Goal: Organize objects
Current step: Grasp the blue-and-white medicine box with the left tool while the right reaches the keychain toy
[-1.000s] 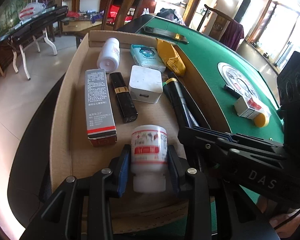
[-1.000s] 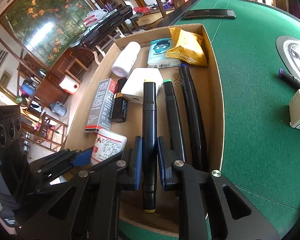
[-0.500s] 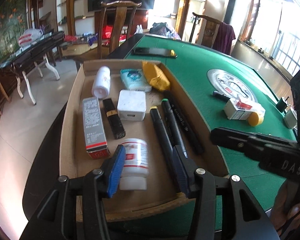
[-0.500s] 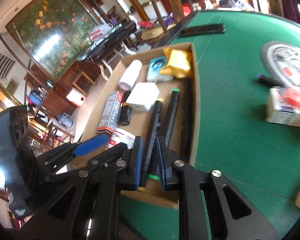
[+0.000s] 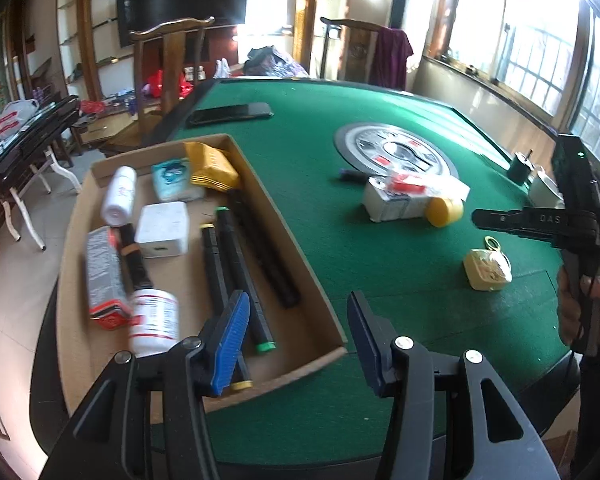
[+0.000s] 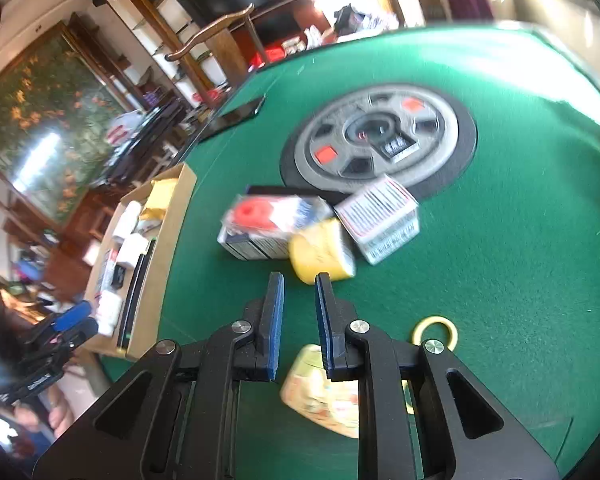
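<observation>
Reaching for the loose things on the green counter (image 6: 520, 240) risks a poor grab: the yellow cap (image 6: 322, 256) leans against two small boxes (image 6: 378, 222), so narrow jaws could shove the cluster instead of gripping it. The right claw (image 6: 298, 312) is nearly shut and empty, hovering before that cap, a pale packet (image 6: 320, 392) beneath it. The left claw (image 5: 296, 336) stands half open and empty over the near corner of the cardboard tray (image 5: 296, 248), where the markers (image 5: 236, 264) and white bottle (image 5: 154, 320) lie.
</observation>
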Tool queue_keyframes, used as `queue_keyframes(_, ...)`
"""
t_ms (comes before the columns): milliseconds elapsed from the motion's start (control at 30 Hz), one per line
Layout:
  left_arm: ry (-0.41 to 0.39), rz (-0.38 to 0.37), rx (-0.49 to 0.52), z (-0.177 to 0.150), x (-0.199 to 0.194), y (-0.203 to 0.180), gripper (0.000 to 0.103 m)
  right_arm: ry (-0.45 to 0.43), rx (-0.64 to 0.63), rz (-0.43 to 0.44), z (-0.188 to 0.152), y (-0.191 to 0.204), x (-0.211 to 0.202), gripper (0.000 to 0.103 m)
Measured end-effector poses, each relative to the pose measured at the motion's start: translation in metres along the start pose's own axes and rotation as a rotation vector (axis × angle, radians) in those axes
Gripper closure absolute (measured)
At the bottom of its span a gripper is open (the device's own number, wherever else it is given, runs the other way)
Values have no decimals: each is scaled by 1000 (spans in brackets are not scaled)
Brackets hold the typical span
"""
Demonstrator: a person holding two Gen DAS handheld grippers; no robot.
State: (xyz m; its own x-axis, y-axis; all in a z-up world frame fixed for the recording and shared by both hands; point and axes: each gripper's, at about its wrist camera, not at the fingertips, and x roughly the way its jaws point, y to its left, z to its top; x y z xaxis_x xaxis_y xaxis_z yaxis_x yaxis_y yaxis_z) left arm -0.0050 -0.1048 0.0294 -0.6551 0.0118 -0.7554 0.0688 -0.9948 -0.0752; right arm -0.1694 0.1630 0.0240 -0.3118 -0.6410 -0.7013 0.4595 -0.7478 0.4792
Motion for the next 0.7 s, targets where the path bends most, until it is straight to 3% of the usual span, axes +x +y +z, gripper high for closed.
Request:
queue_keyframes(100,17,-14,26,0,3,-13,52,68,39,86,-7,-18,9,87)
queue_keyframes(233,29,-26,46,1,7,-23,52,140,-48,161,-30,-8,6,81)
queue_keyframes(300,41,-38,43,2,11,-27,52,145,-130,144,-39,4,0,62)
queue_keyframes(367,52,-50,46,2,14,-33,52,139,-235,118,-50,15,-10,49)
queue_keyframes(467,60,-68,61,3,16,-43,52,128,-304,96,-55,21,-23,49)
queue_keyframes(600,62,-132,101,21,23,-67,52,32,-289,1,-49,12,-48,49)
queue_keyframes(700,104,-165,151,45,47,-93,52,-41,-208,-18,-37,-5,-59,49)
